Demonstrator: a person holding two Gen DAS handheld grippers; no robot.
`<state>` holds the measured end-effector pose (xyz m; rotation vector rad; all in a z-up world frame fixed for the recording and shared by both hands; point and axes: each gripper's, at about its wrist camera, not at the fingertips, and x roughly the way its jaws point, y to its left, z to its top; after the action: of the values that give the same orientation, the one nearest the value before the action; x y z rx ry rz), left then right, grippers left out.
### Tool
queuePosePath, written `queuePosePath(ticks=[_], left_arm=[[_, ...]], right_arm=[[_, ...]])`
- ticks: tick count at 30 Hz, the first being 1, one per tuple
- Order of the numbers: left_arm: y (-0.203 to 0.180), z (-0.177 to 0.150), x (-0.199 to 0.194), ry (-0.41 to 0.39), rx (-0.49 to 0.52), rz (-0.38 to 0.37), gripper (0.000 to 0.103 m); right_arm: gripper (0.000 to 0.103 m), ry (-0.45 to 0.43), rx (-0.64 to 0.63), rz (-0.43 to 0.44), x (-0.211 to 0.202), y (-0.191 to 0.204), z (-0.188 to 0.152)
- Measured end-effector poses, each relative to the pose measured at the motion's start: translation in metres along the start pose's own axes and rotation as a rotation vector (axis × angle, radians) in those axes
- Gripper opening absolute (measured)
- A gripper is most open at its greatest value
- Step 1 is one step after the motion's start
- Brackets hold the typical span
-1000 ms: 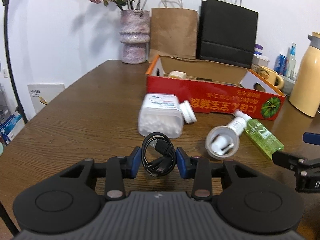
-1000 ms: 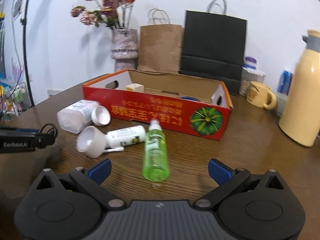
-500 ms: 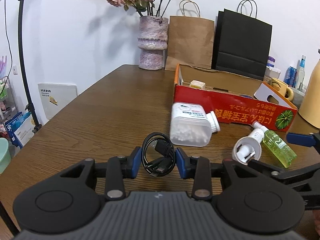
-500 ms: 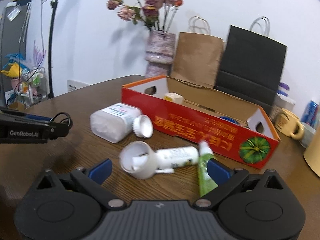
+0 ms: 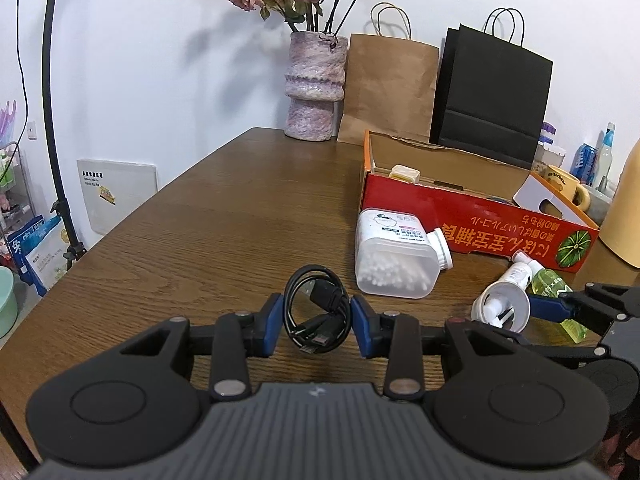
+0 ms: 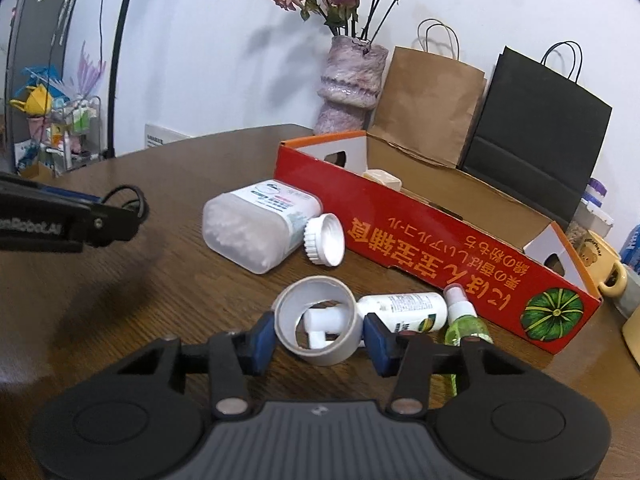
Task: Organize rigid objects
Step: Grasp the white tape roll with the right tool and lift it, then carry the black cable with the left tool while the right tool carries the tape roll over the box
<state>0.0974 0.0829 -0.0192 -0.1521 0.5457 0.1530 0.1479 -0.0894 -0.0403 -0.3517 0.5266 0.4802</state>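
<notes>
White spray bottle (image 6: pixel 400 312) | lying flat, cap toward right tool (image 6: pixel 318 340)

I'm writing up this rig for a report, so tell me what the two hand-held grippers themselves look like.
Both look alike. The left hand-held gripper has a matte black body with a ribbed grey centre, round discs on each side, black linkage bars with silver pivot pins, and blue finger pads. The right hand-held gripper matches. White lettering runs along the left one's side. No cables, hands or sleeves show.
</notes>
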Motion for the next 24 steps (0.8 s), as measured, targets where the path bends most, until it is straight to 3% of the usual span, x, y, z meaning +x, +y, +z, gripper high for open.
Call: queuePosePath(ticks=[12, 24], left_arm=[[-0.009, 0.015, -0.004, -0.027, 0.017, -0.004, 0.037], [-0.037, 0.045, 0.002, -0.056, 0.031, -0.053, 0.037]], right_arm=[[0.046, -0.07, 0.046, 0.022, -0.017, -0.013, 0.011], [0.046, -0.133, 0.123, 0.005, -0.026, -0.053, 0.032]])
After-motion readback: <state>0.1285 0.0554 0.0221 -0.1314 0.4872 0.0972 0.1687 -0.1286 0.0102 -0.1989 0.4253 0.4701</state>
